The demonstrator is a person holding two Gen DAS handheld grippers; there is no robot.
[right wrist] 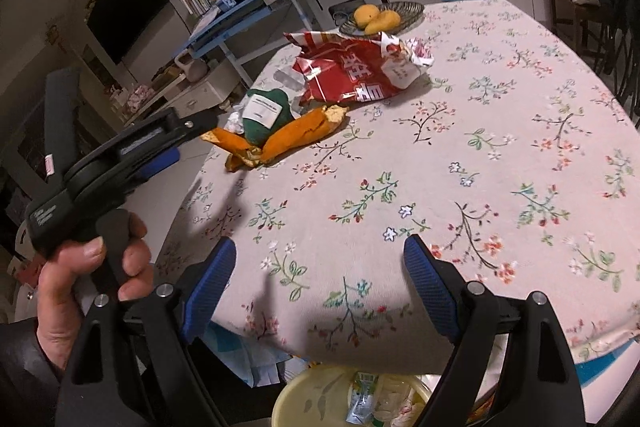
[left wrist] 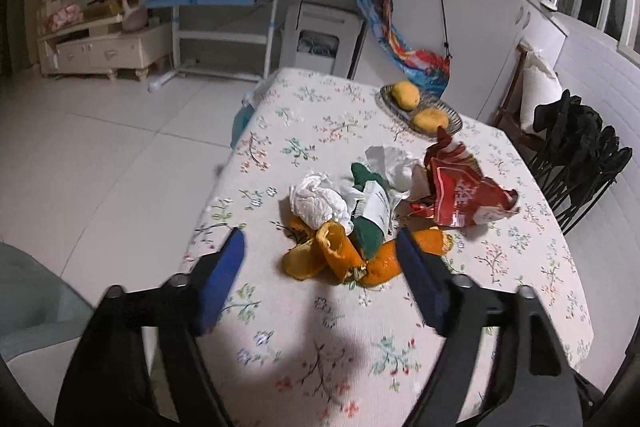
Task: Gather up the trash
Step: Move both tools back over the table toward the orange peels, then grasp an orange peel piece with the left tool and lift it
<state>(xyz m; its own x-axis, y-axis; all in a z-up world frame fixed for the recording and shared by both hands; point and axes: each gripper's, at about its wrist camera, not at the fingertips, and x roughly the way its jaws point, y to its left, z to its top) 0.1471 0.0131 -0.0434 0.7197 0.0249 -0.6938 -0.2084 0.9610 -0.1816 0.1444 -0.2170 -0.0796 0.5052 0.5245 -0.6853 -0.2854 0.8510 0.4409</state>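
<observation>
Both claws have black arms with blue pads. On the left claw [left wrist: 320, 247] the pads stand spread apart and pinch nothing. The right claw [right wrist: 320, 251] is spread wide and empty too, low over the near edge of the table. A hand [right wrist: 80, 267] grips the left claw's black handle, seen in the right view.

Under them is the big table with a white flowered cloth [left wrist: 320, 115]. The trash lies in a heap on it. The biggest piece is a torn red snack bag [left wrist: 464, 195] with large white letters that I cannot read. Next come crumpled white tissues [left wrist: 316, 201], then a dark green packet with a white label [left wrist: 370, 217]; its print is too small to read. Curled orange peels [left wrist: 340, 255] lie at the front of the heap, between the left claw's pad tips. The right claw is well apart from the heap.

A woven oval dish [left wrist: 448, 111] at the far side holds two yellow fruits [left wrist: 406, 95]. A pale yellow bin [right wrist: 296, 399] below the table edge holds wrappers.
</observation>
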